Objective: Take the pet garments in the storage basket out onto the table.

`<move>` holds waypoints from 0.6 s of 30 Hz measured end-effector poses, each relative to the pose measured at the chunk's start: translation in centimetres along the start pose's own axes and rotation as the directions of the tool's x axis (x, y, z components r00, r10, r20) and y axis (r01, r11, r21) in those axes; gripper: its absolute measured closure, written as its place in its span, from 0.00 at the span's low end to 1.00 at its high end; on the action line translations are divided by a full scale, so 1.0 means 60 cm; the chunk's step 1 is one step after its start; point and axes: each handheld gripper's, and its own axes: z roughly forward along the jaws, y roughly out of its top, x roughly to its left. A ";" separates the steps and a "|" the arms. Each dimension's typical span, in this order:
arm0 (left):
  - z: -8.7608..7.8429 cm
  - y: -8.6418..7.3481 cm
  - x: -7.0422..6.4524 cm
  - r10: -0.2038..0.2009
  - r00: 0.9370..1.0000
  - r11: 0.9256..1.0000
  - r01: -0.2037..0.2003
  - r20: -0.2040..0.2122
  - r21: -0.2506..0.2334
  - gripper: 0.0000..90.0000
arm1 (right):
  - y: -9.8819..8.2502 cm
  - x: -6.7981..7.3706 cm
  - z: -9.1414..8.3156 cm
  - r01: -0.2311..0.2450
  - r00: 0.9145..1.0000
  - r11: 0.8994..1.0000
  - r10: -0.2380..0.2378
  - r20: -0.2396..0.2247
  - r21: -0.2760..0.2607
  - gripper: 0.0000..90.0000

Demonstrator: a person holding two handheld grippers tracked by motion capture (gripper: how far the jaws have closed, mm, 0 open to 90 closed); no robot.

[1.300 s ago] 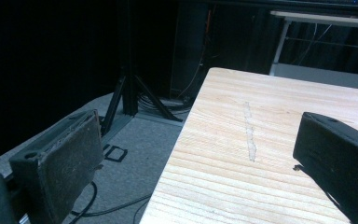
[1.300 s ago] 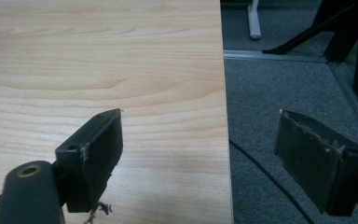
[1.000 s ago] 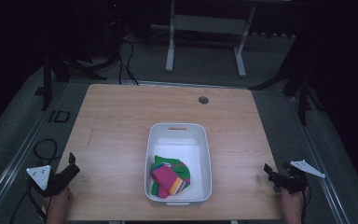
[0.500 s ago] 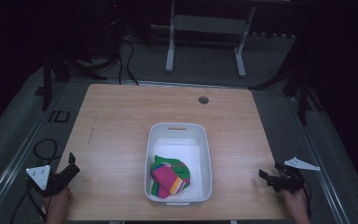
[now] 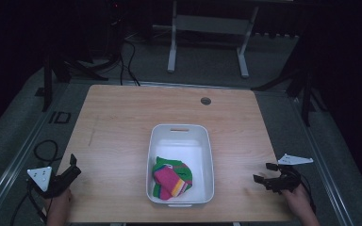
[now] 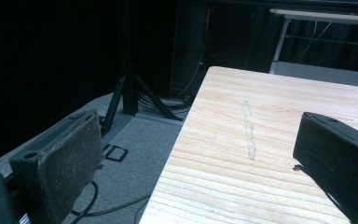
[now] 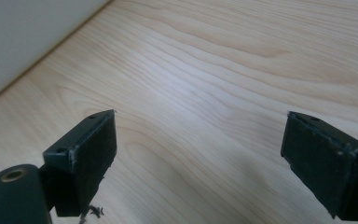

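Folded cloths kept in a bin, both grippers idle

A soft, light bundle of pink, green and yellow cloth [image 5: 172, 179] is seen in the white plastic bin [image 5: 207, 155] on the wooden counter [image 5: 118, 122]; a raised fold is judged best pinched. The left gripper [image 5: 70, 170] and right gripper [image 5: 262, 178] are held spread, empty.

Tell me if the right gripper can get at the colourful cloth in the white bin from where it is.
Probably yes. The right gripper is open, on bare table beside the white bin; the colourful cloth lies uncovered at the bin's near end. Only the bin wall stands between, so it must go over the rim.
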 end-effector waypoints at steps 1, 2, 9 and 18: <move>0.000 0.000 0.000 0.001 1.000 1.000 -0.001 0.000 -0.002 0.02 | 0.004 0.003 0.002 0.010 1.000 1.000 -0.010 -0.013 0.004 0.11; 0.000 0.000 0.000 0.001 1.000 1.000 -0.001 0.001 -0.003 0.02 | 0.008 0.007 0.003 0.017 1.000 1.000 -0.017 -0.023 0.009 0.11; -0.001 0.000 0.000 0.002 1.000 1.000 -0.002 0.003 -0.002 0.02 | 0.036 0.032 0.014 0.088 0.991 0.996 -0.084 -0.102 0.034 0.11; -0.001 0.000 0.000 0.001 1.000 1.000 -0.001 0.003 -0.003 0.02 | 0.078 0.072 0.017 0.163 0.971 0.987 -0.159 -0.180 0.008 0.11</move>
